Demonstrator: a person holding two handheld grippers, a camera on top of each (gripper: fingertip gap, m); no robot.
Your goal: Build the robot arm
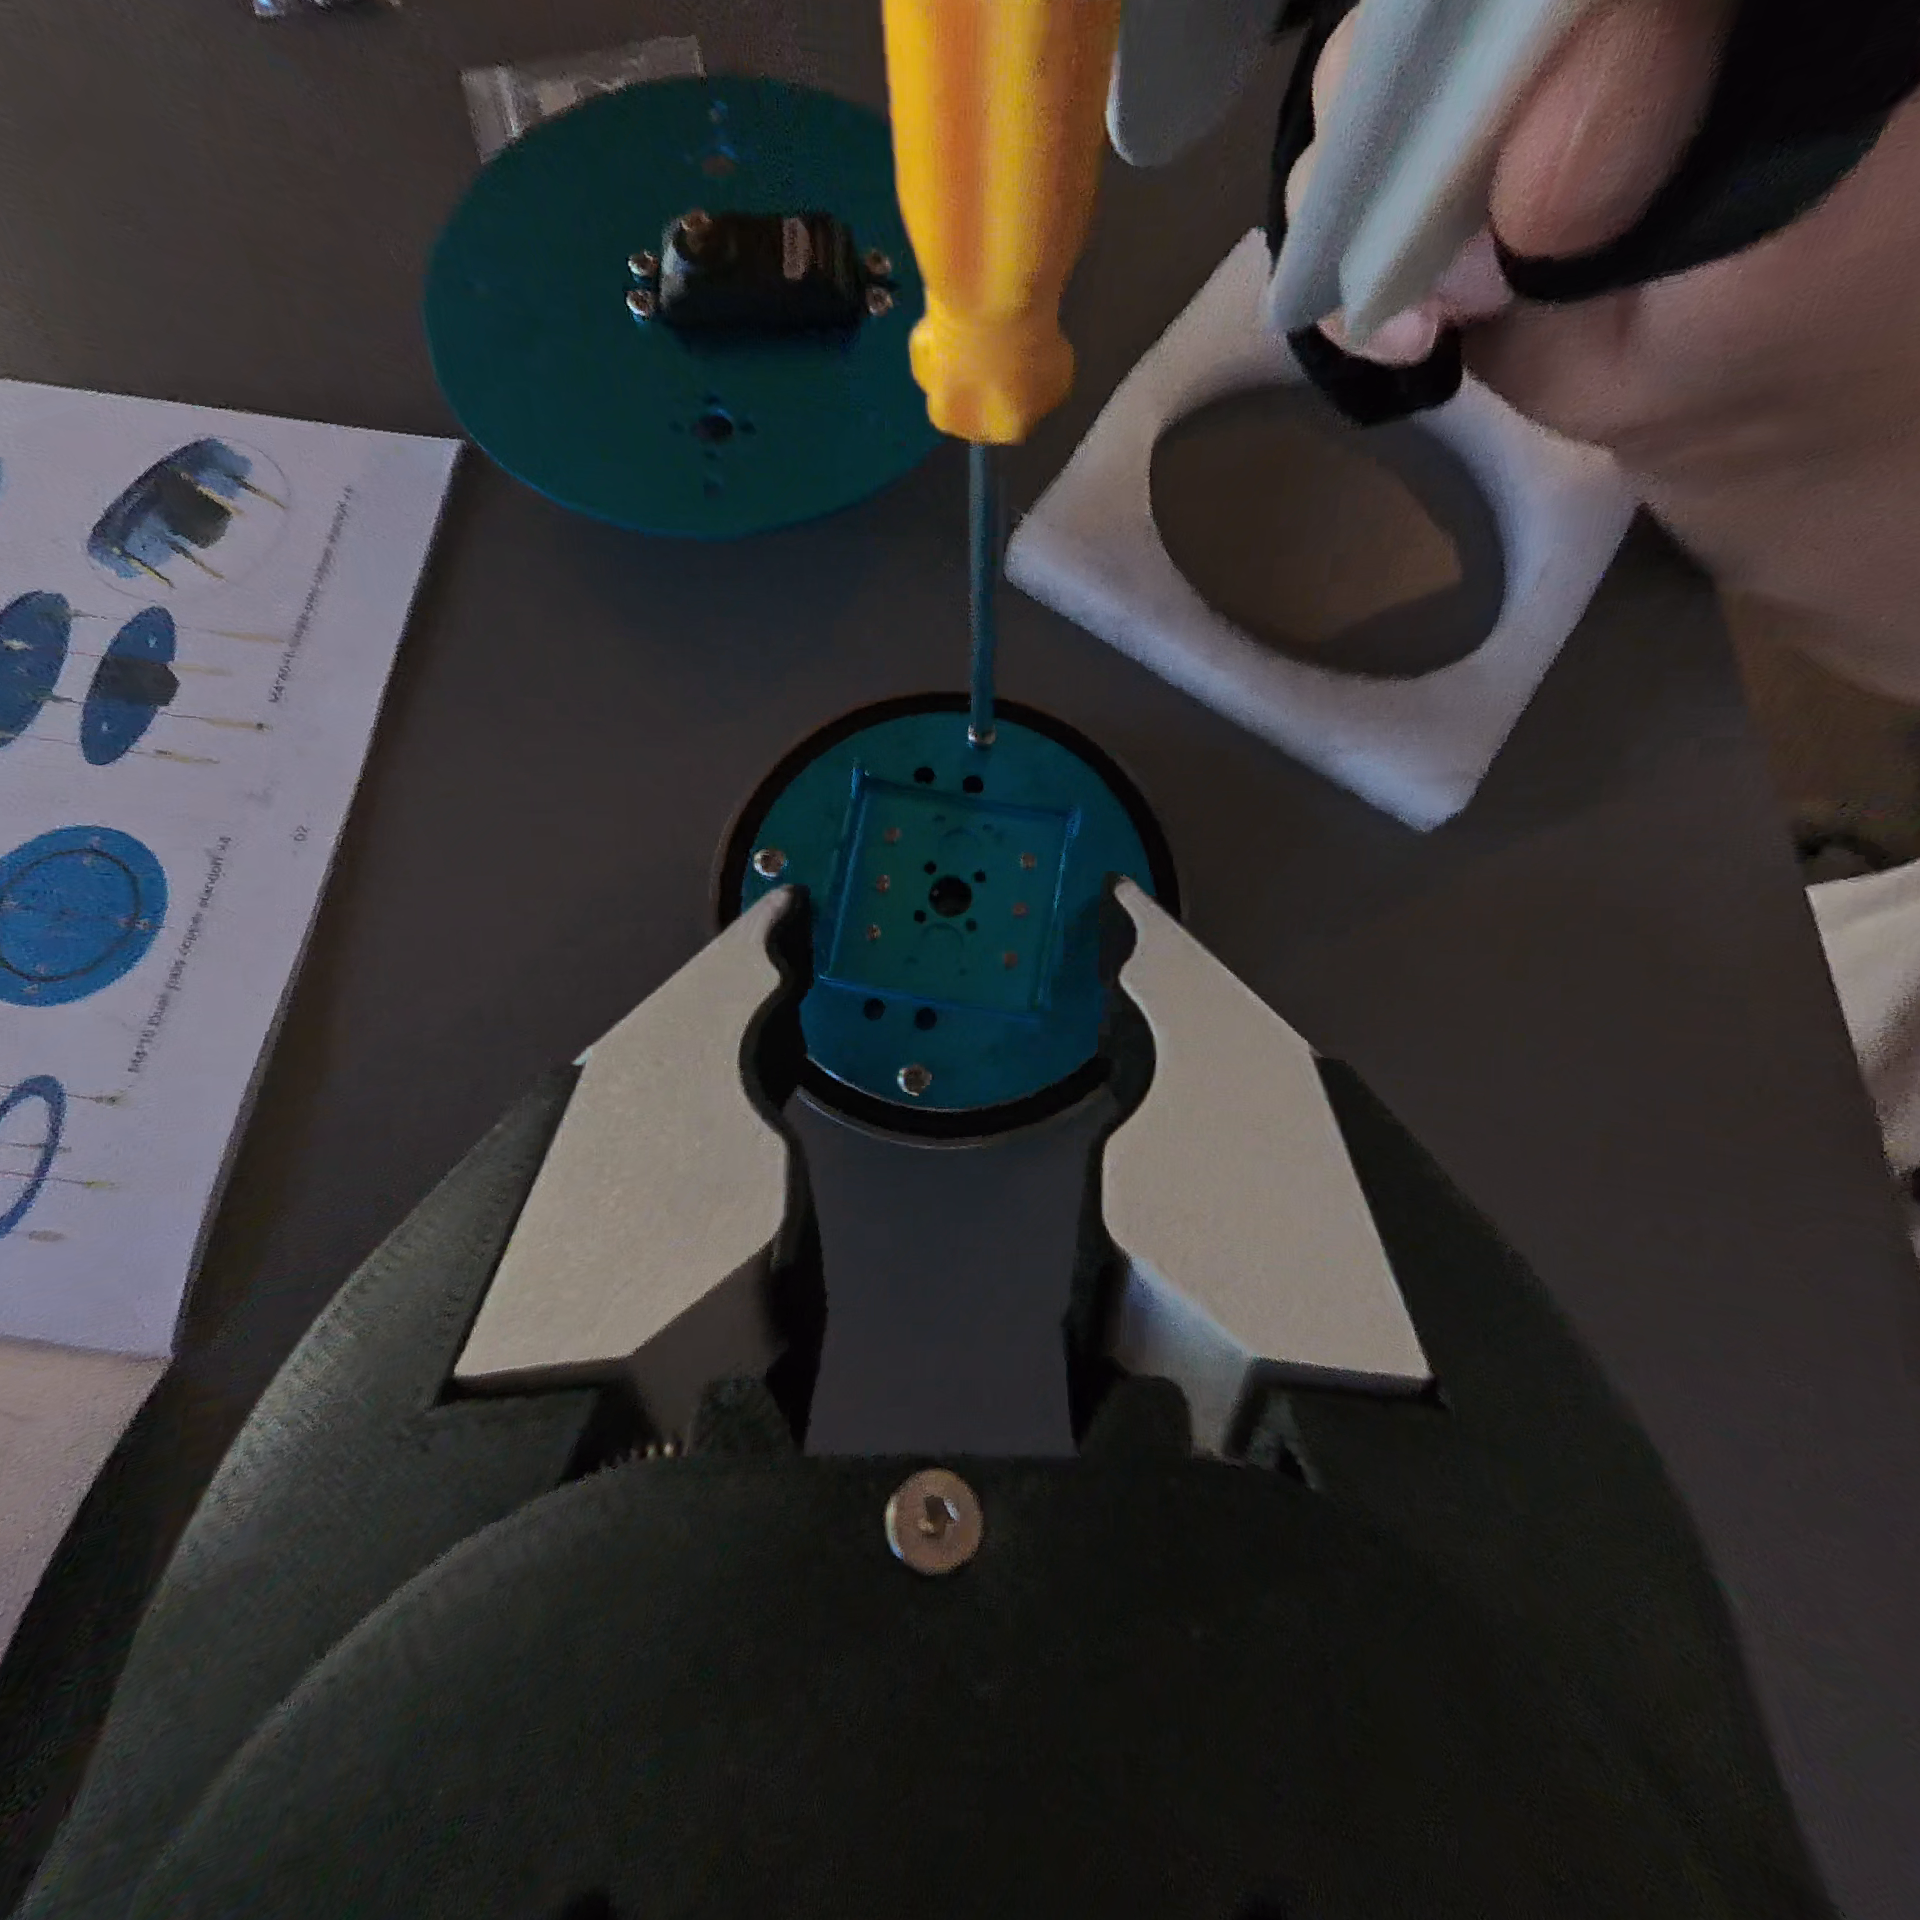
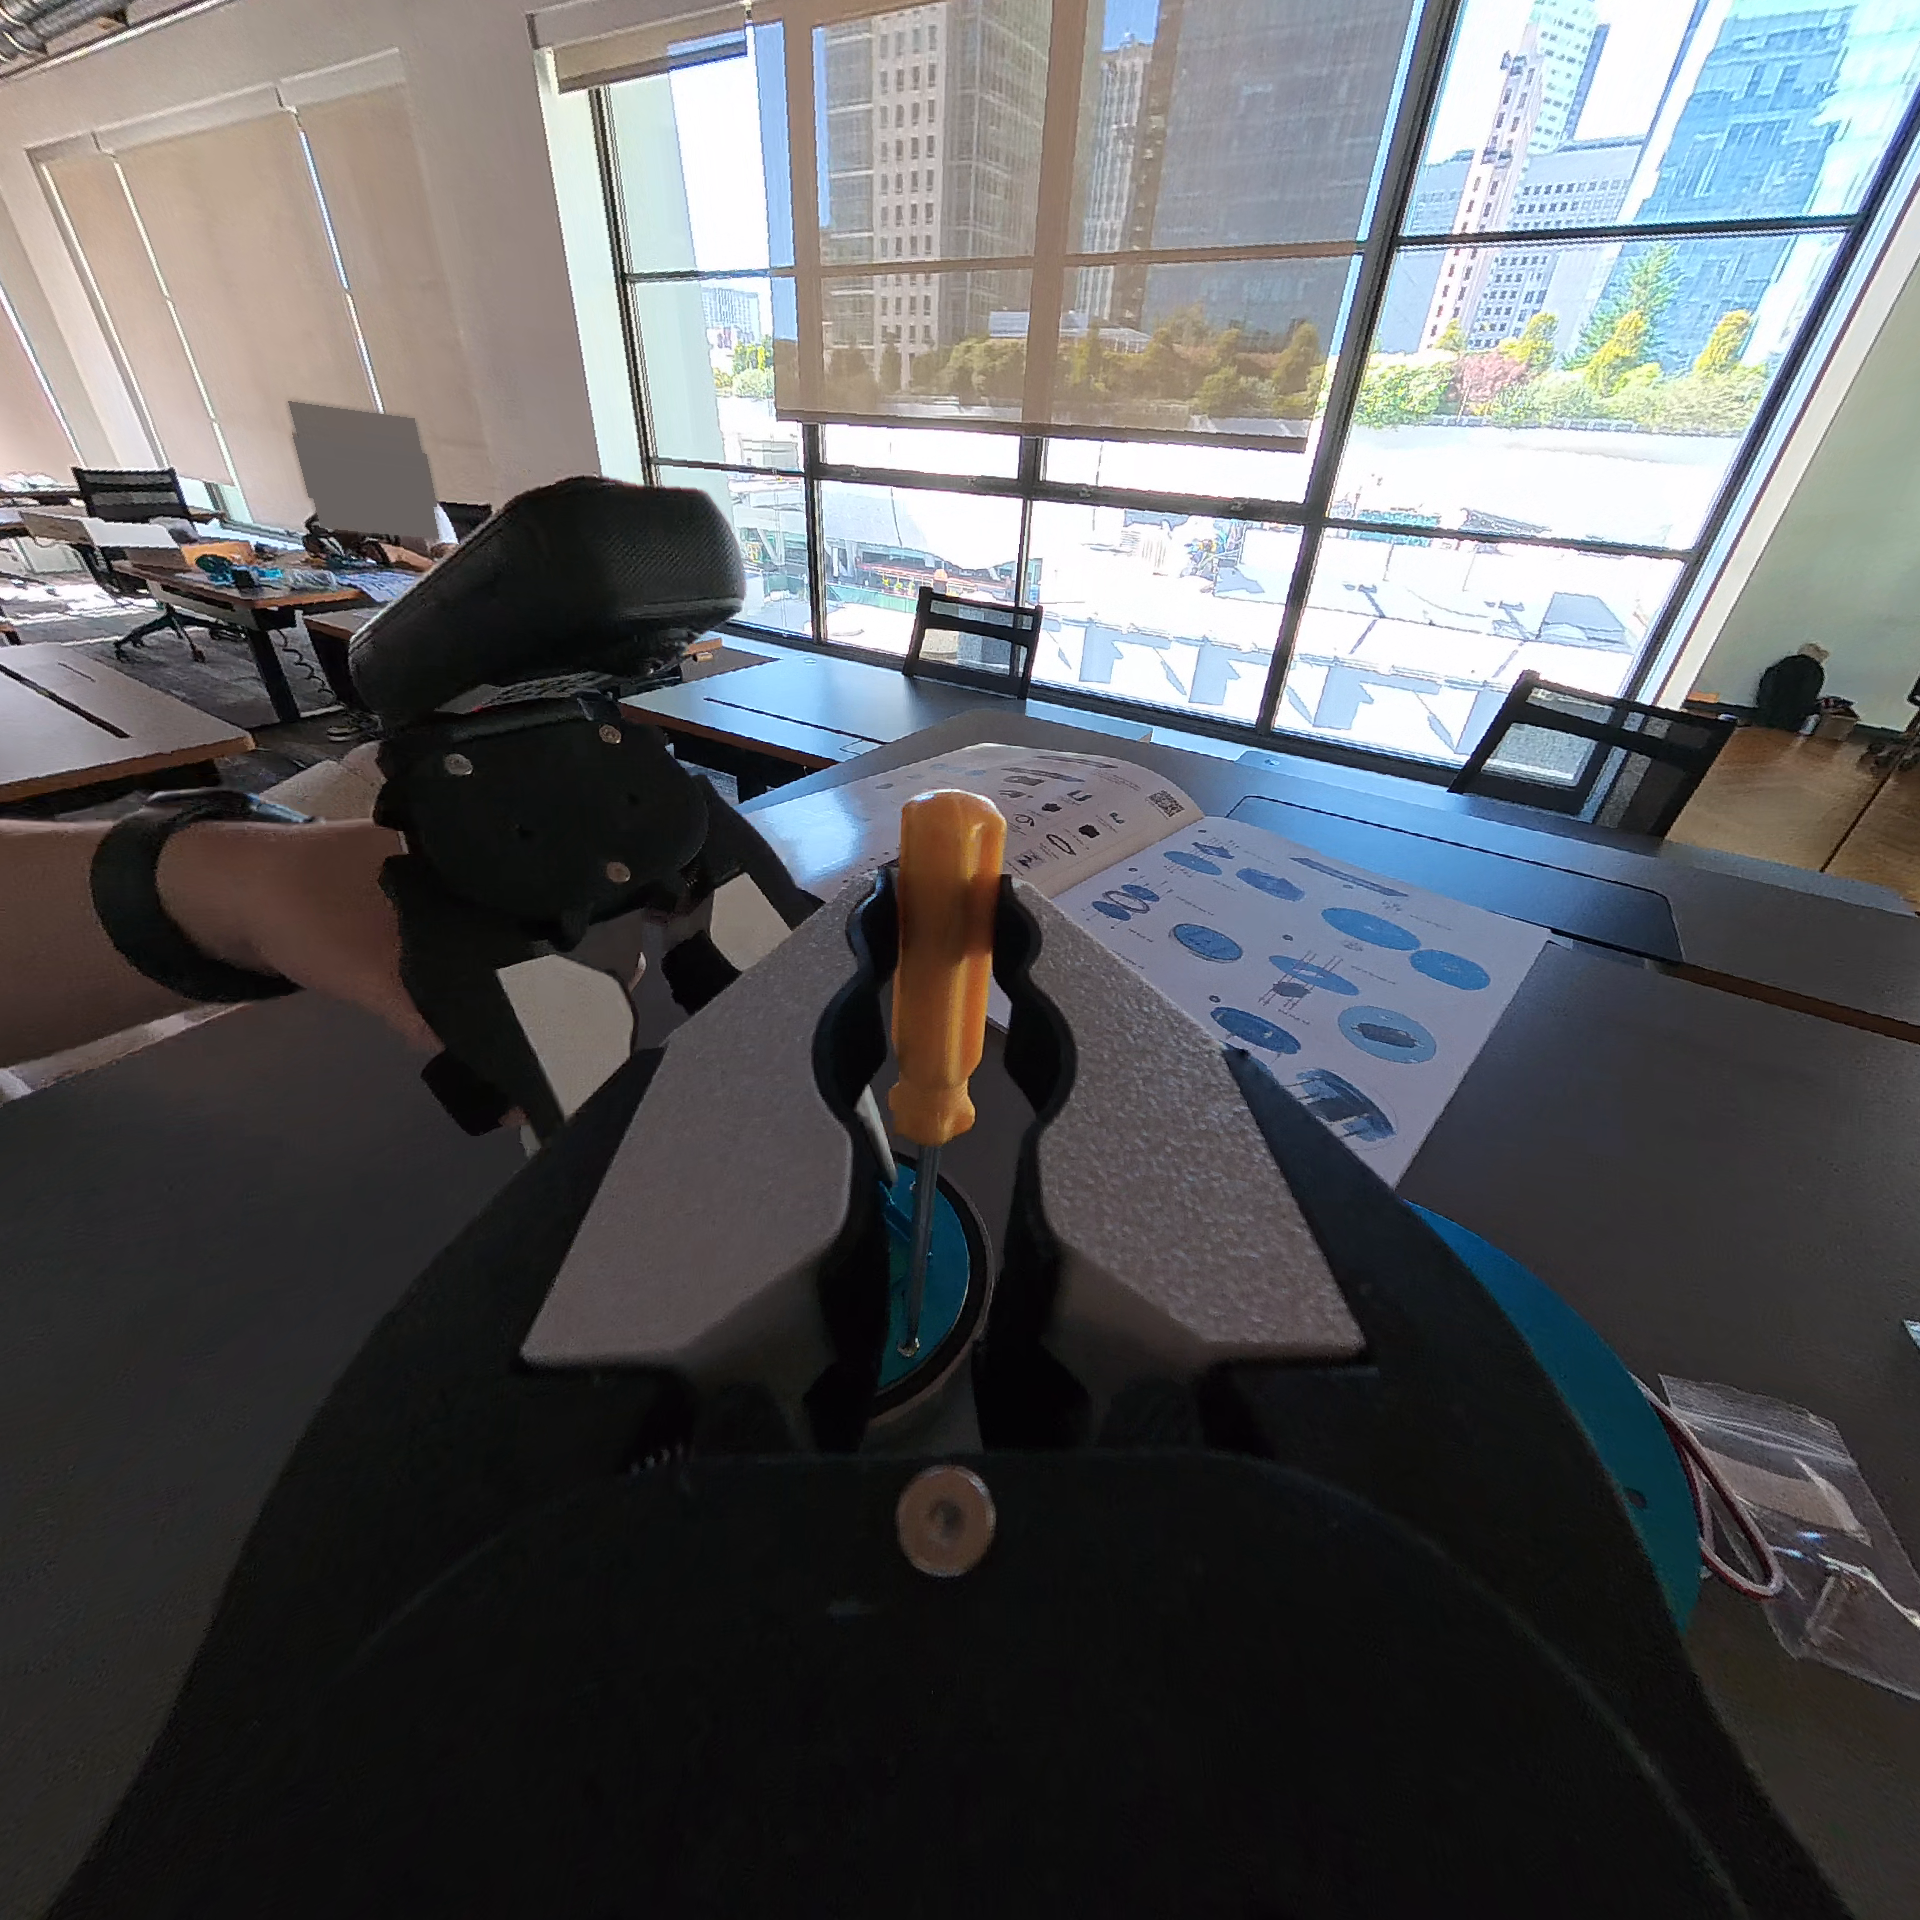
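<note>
Behind our work surface we see an open office with tall grid windows [image 2: 1247,364] facing city towers, drawn roller blinds, two black chairs at the near desks and further desks at the left. We work on a dark grey matte tabletop [image 1: 582,644].

We count two blue round metal plates. One small blue disc with a square recess [image 1: 951,914] sits in a black ring; three silver screws show on its rim. One large blue disc carrying a black servo block [image 1: 665,343] lies farther off, four screws at the block's corners. One white square foam block with a round cut-out [image 1: 1340,582] lies to the right, its hole empty. One clear plastic bag [image 2: 1808,1527] holds small hardware and red-white wire. One printed white instruction sheet [image 1: 197,831] lies at the left.

Our left gripper [image 1: 951,904] clasps the small disc's sides with narrow fingers. Our right gripper [image 2: 945,914] grips one yellow-handled screwdriver [image 2: 945,956] upright, its tip on the far rim screw.
</note>
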